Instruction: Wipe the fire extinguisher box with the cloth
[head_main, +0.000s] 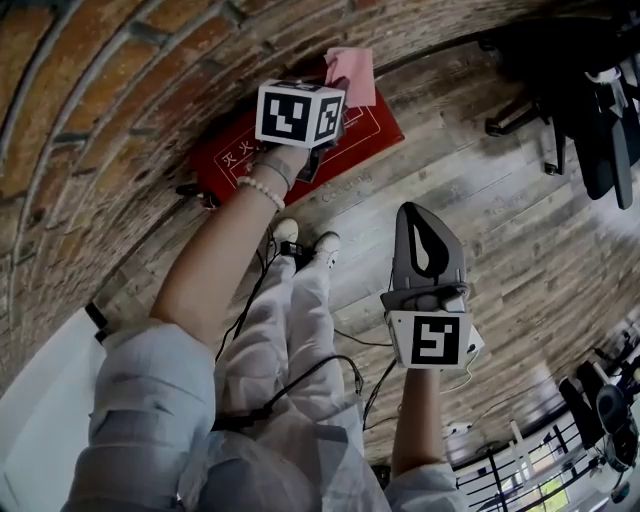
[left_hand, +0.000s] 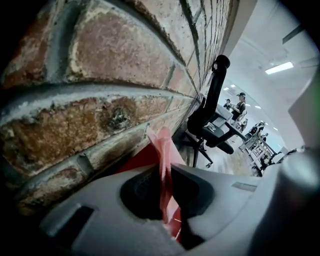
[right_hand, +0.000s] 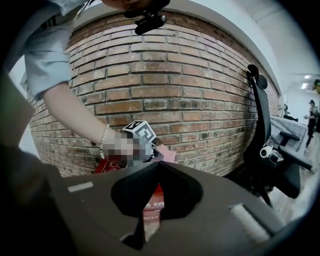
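A red fire extinguisher box (head_main: 235, 150) lies on the wooden floor against the brick wall. My left gripper (head_main: 335, 92) hovers over its far end, shut on a pink cloth (head_main: 352, 72) that rests at the box's end by the wall. In the left gripper view the cloth (left_hand: 163, 150) stands pinched between the jaws of the left gripper (left_hand: 165, 172), with the red box (left_hand: 136, 161) below. My right gripper (head_main: 411, 212) hangs shut and empty over the floor, well short of the box. From the right gripper (right_hand: 159, 164) I see the box (right_hand: 151, 199) and the cloth (right_hand: 168, 154).
A brick wall (head_main: 90, 120) runs along the left. A black office chair (head_main: 570, 100) stands to the right of the box, also seen as the chair (right_hand: 262, 145). The person's legs and shoes (head_main: 300, 242) and loose cables (head_main: 345, 375) are below. A white surface (head_main: 40, 400) sits at lower left.
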